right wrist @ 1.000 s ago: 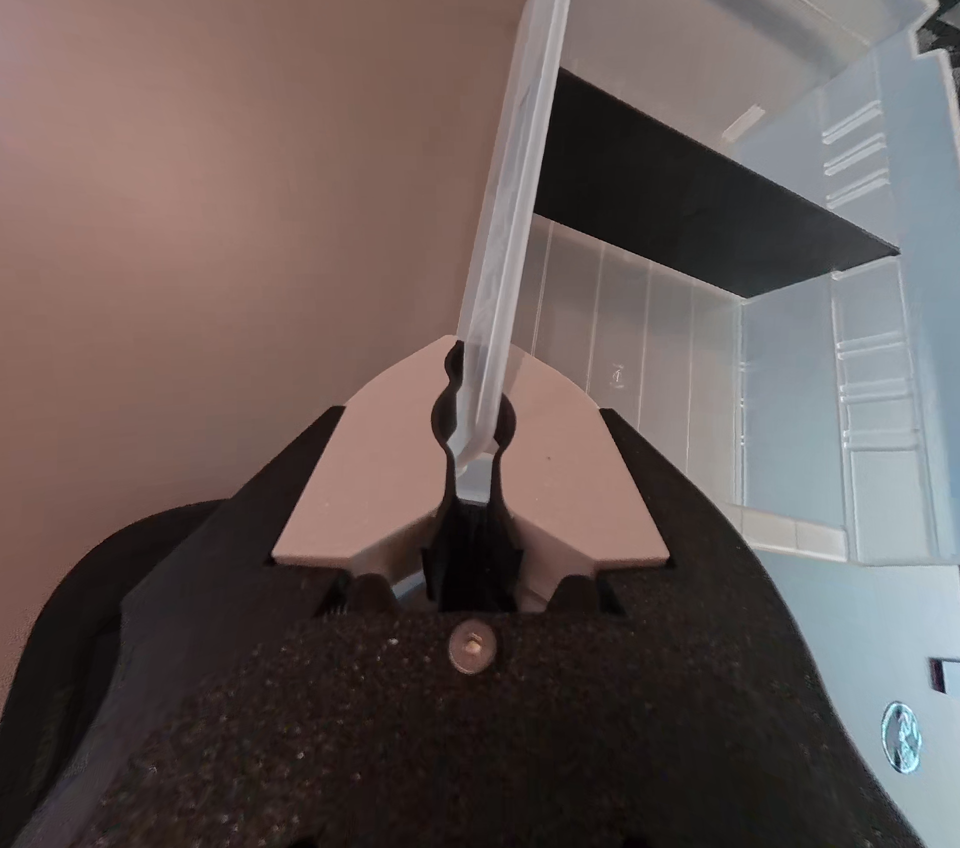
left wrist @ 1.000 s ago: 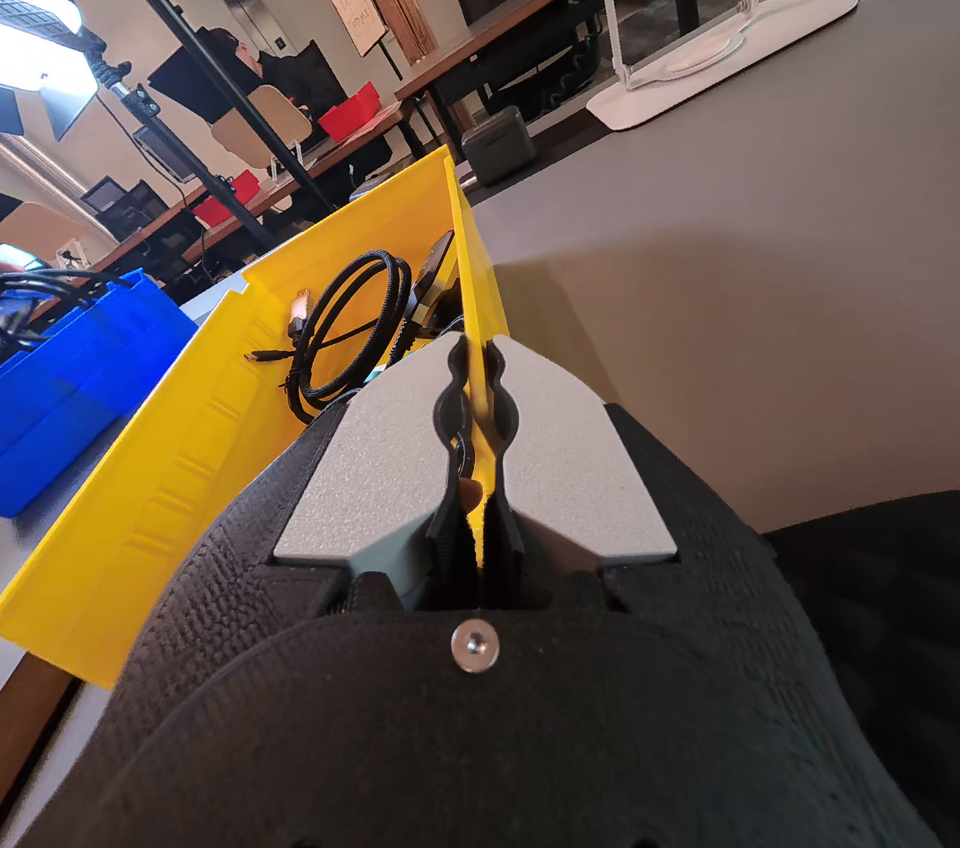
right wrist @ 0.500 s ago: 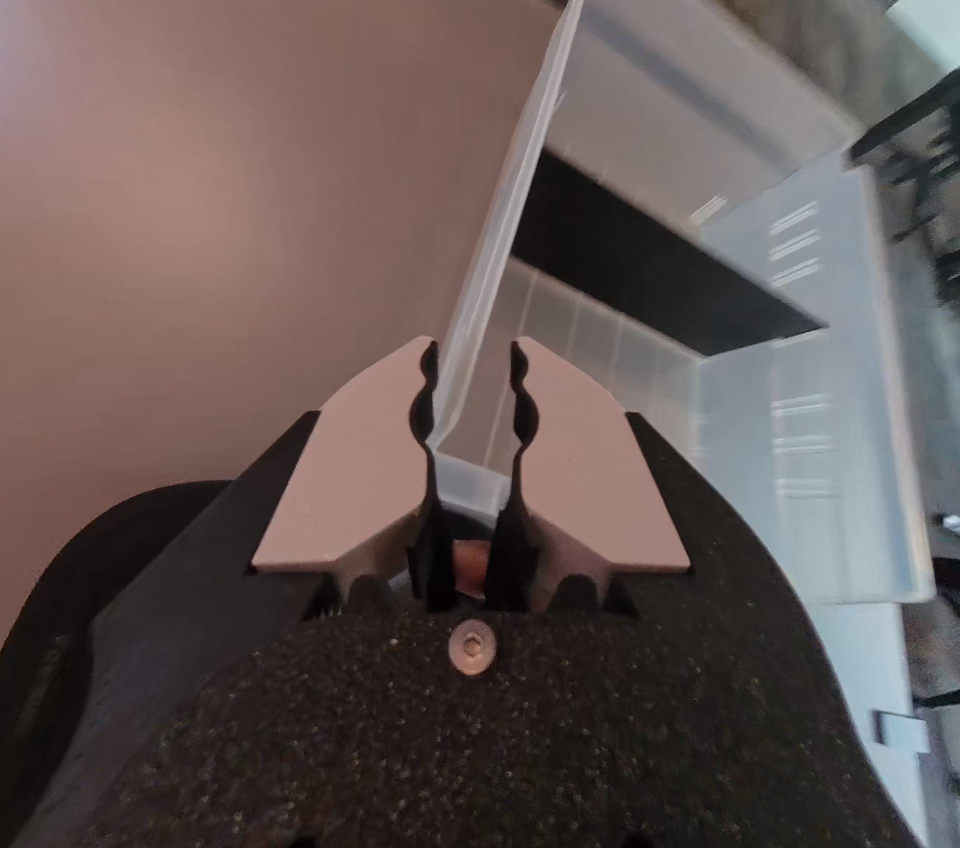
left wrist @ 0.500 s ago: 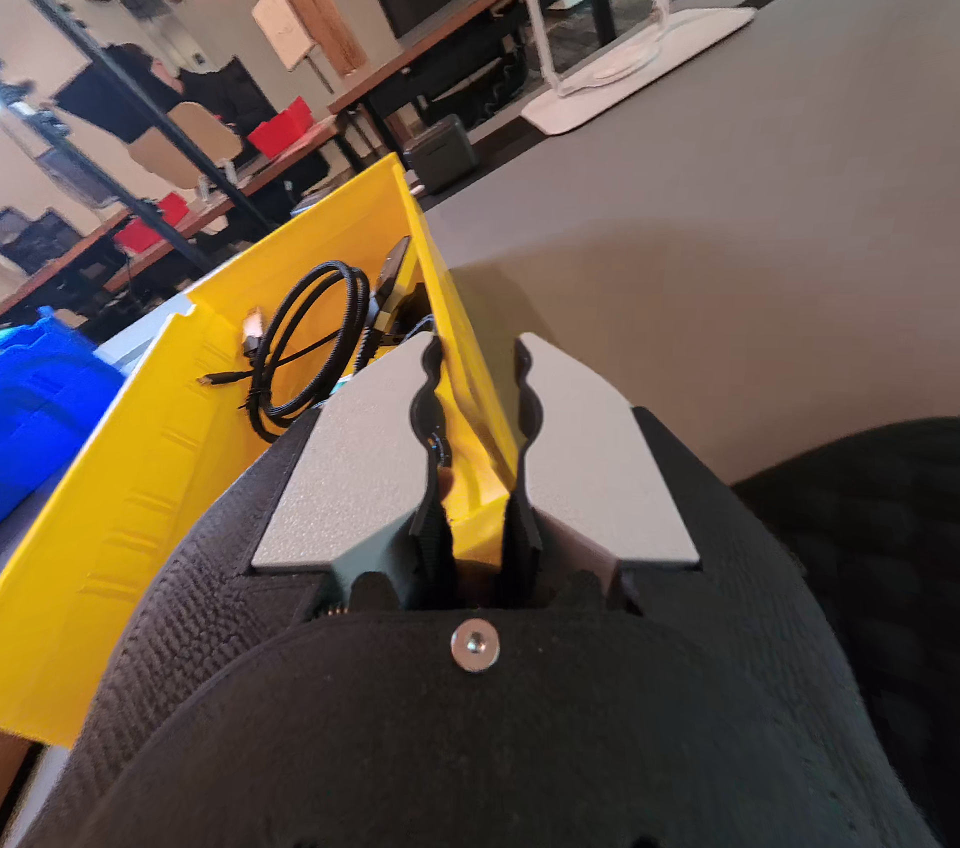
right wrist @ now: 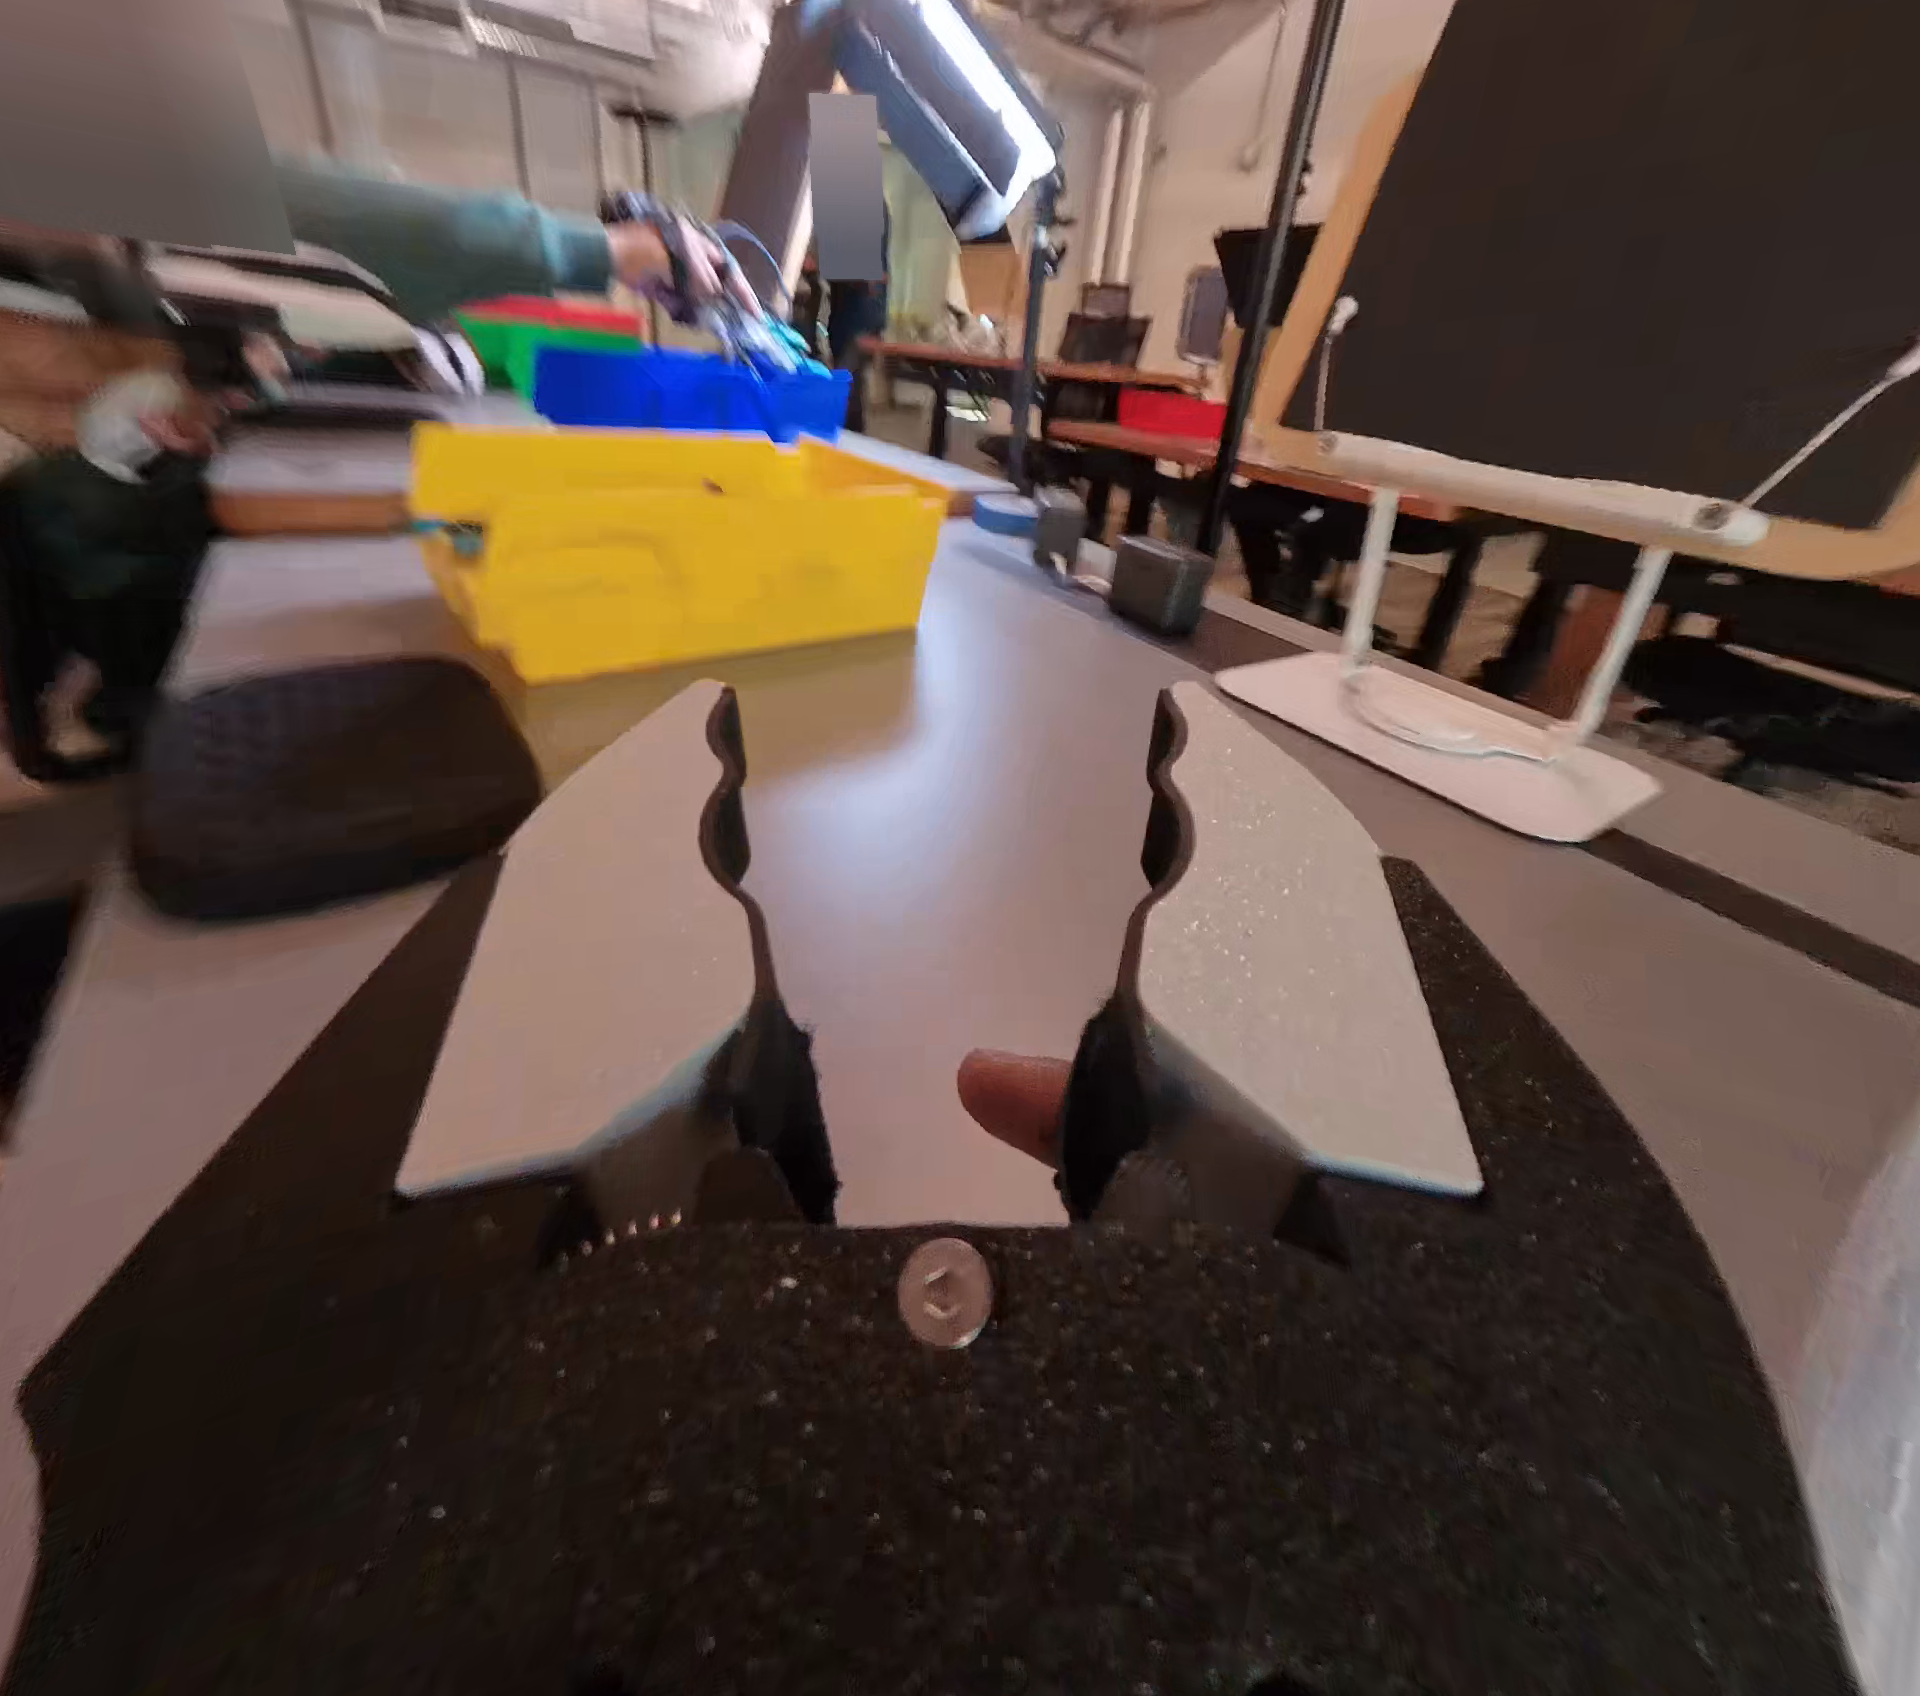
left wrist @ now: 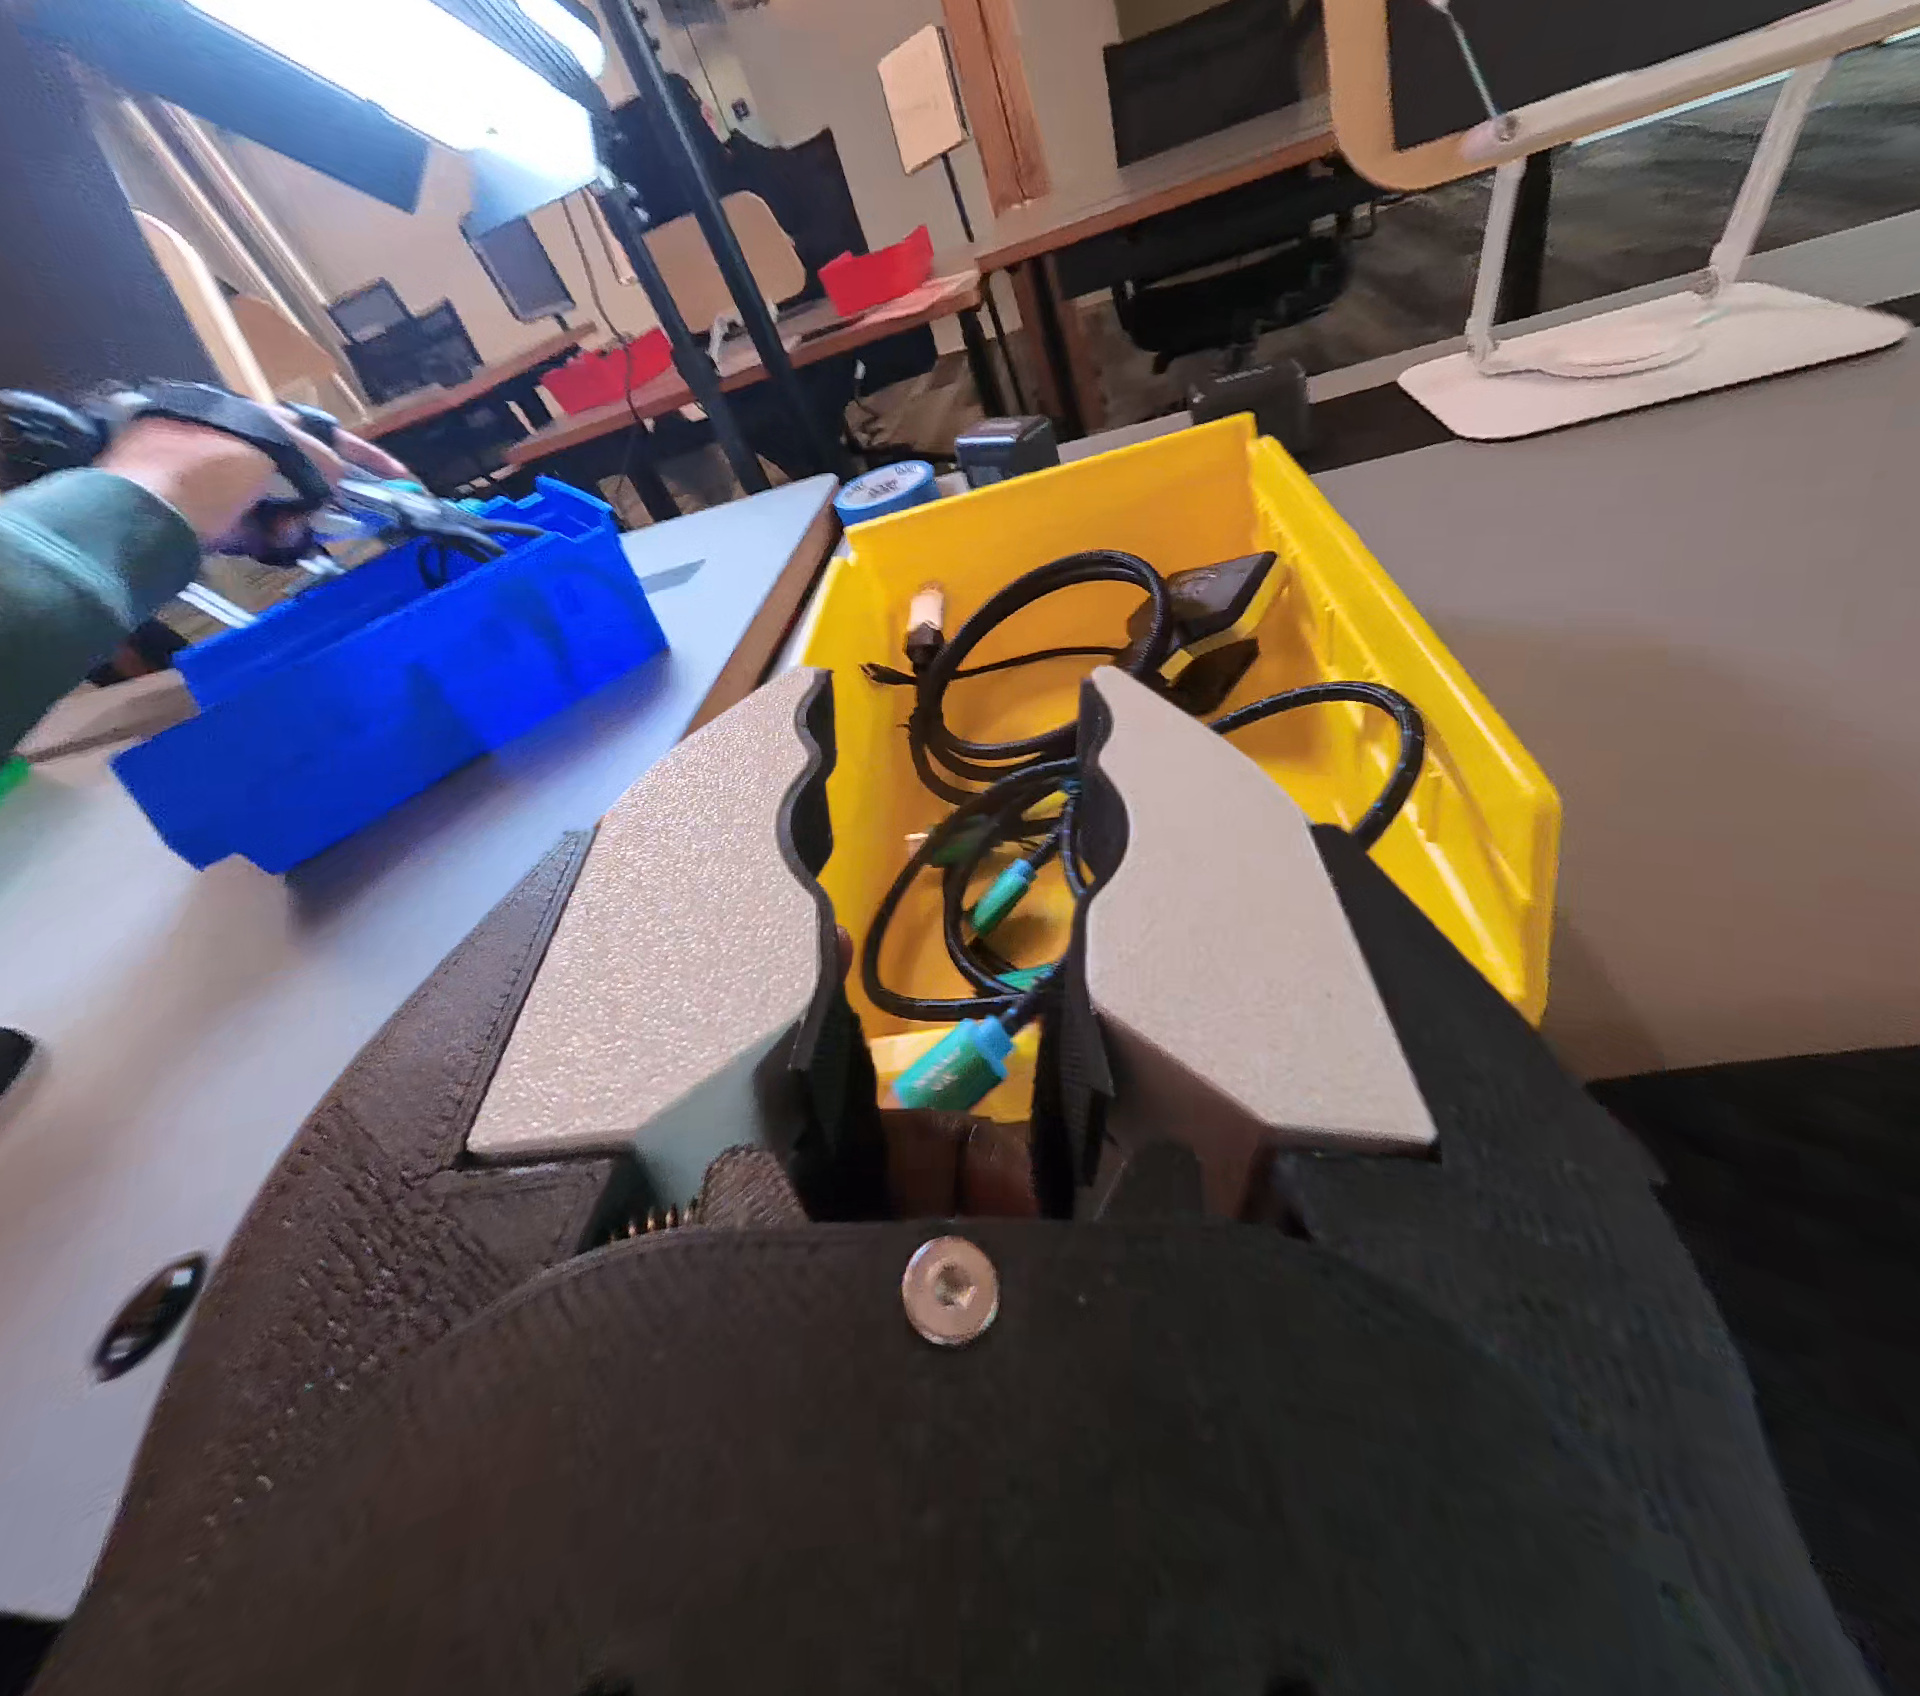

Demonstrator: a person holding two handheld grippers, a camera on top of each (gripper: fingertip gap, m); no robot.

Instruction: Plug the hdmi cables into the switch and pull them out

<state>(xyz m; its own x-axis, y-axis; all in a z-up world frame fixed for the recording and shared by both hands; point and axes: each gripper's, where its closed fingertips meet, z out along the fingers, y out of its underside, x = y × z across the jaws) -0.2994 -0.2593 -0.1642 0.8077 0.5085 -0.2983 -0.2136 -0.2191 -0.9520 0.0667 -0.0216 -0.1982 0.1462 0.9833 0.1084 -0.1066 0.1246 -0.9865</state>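
My left gripper (left wrist: 956, 690) is open and empty, hovering just above the near end of a yellow bin (left wrist: 1455, 773). In the bin lie coiled black cables (left wrist: 1039, 586), some with green plugs (left wrist: 951, 1070), and a black box-like device (left wrist: 1216, 597) at the far end. My right gripper (right wrist: 945, 696) is wide open and empty, above the bare grey table (right wrist: 935, 867). In the right wrist view the yellow bin (right wrist: 707, 576) stands ahead to the left, with the left gripper's black body (right wrist: 322, 784) in front of it.
A blue bin (left wrist: 395, 680) stands left of the yellow one, where another person's hand (left wrist: 208, 472) works with a gripper. A white stand base (right wrist: 1455, 753) sits on the table at right. A blue tape roll (left wrist: 883, 493) lies behind the yellow bin. A pale translucent edge (right wrist: 1870, 1334) shows at lower right.
My left gripper let go of the yellow bin's wall, opened, and now faces into the bin. My right gripper let go of the clear bin's wall, opened wide, and swung to face across the table.
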